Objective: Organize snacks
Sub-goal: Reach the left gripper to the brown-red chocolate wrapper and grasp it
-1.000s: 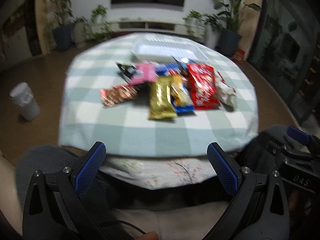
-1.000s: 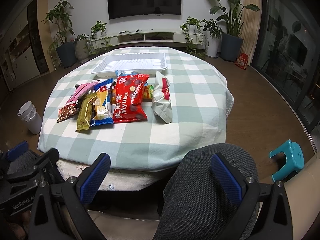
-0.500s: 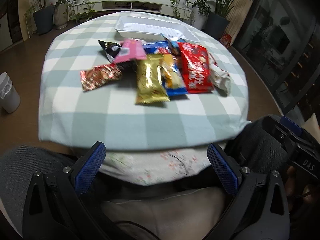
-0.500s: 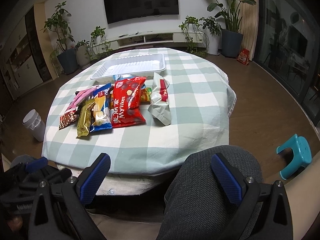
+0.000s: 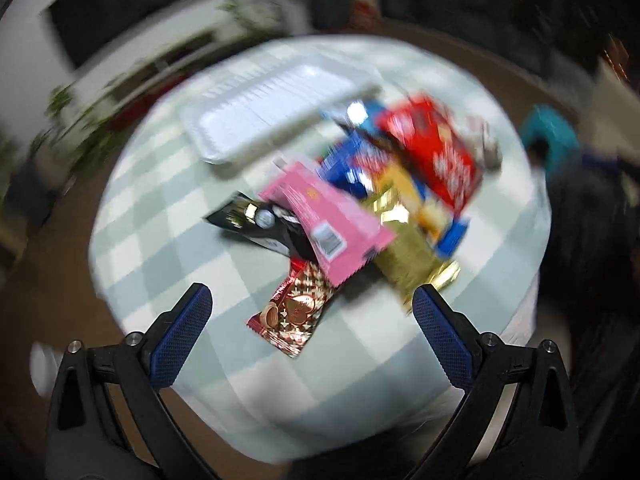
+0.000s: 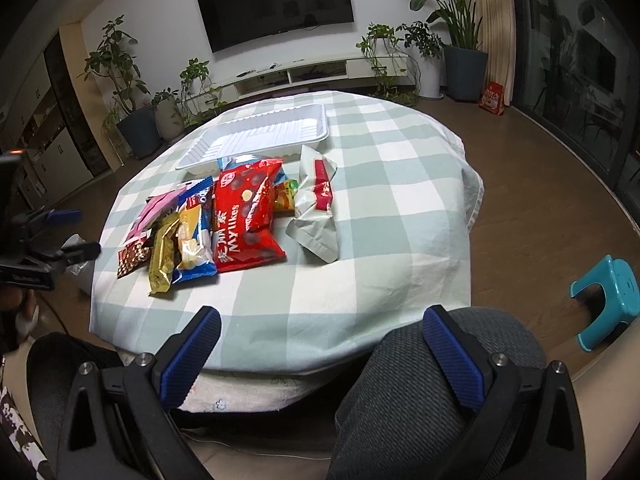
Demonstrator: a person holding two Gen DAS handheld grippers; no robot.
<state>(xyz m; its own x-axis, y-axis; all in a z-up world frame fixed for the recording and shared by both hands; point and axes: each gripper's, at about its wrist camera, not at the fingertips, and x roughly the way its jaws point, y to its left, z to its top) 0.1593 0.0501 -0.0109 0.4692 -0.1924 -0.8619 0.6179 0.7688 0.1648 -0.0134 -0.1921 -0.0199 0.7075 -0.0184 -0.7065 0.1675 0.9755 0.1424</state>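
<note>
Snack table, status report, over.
Both grippers open: left gripper over the snack pile, right gripper at table edge. White tray empty. Nothing blocking.

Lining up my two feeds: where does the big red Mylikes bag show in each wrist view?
Left wrist: red Mylikes bag, upper right, blurred, right of the pink packet.
Right wrist, centre-left, left of the white-and-red pouch.
Shared landmark: white tray, just beyond the pile.

A round table draped in a pale green and white checked cloth [image 6: 392,200] fills the room's middle. Behind its far edge a black wall-mounted television [image 6: 276,0] hangs above a low white cabinet [image 6: 316,72], flanked by potted green plants [image 6: 460,12]. A turquoise plastic stool [image 6: 608,300] stands on the brown floor off the table's right edge.
</note>
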